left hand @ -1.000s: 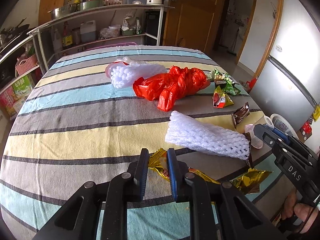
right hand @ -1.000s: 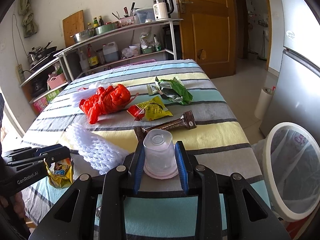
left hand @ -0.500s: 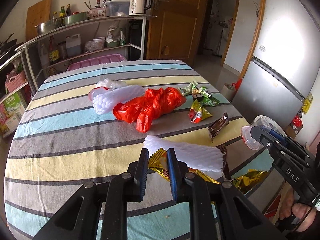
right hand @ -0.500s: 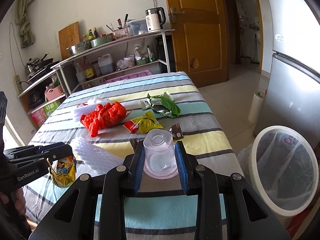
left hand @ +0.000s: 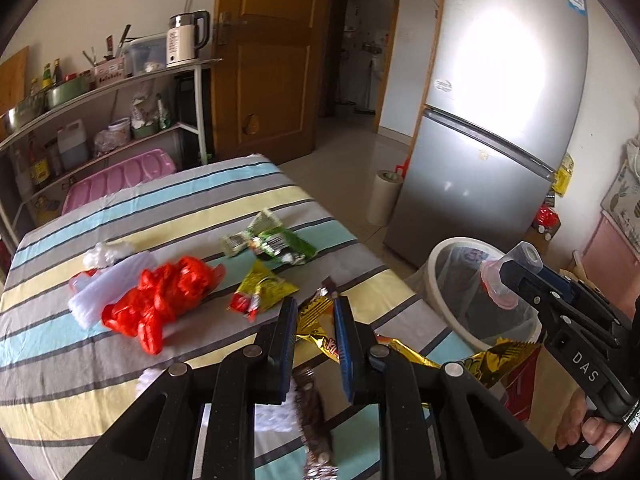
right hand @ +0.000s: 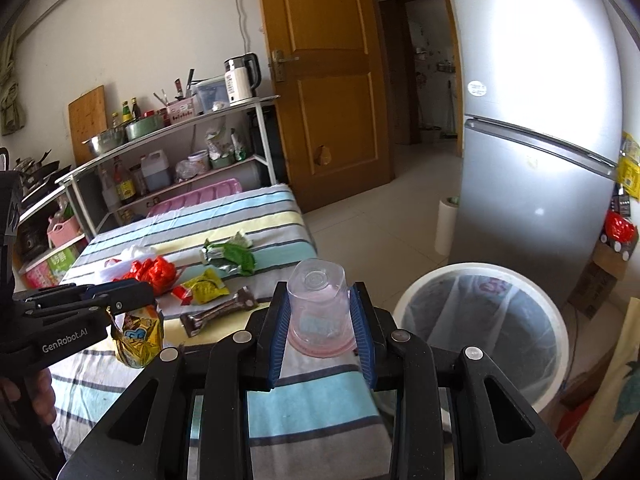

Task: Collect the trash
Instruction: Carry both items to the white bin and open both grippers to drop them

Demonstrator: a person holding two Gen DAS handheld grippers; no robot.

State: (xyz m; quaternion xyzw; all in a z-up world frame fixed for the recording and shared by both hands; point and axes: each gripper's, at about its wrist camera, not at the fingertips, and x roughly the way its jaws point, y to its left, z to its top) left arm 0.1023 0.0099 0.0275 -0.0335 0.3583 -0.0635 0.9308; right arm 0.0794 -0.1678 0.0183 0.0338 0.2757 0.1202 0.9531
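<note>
My left gripper (left hand: 314,312) is shut on a crumpled gold snack wrapper (left hand: 320,330), lifted above the striped table (left hand: 120,220); the right wrist view shows that wrapper (right hand: 138,340) hanging from it. My right gripper (right hand: 320,300) is shut on an upturned clear plastic cup (right hand: 318,304) with a pink rim, held near the table's right edge, left of a white bin (right hand: 472,267) lined with a bag. From the left wrist view the cup (left hand: 494,280) sits in front of the bin (left hand: 430,276).
On the cloth lie a red plastic bag (left hand: 164,300), white foam netting (left hand: 92,300), a yellow-red wrapper (left hand: 260,292), a green wrapper (left hand: 276,240) and a brown wrapper (left hand: 316,420). A silver fridge (left hand: 500,140), a paper roll (left hand: 384,196) and a cluttered shelf (left hand: 100,120) surround the table.
Both grippers have risen and swung right, toward the bin. The gold wrapper has come up off the table with the left gripper; the cup stays clamped in the right.
</note>
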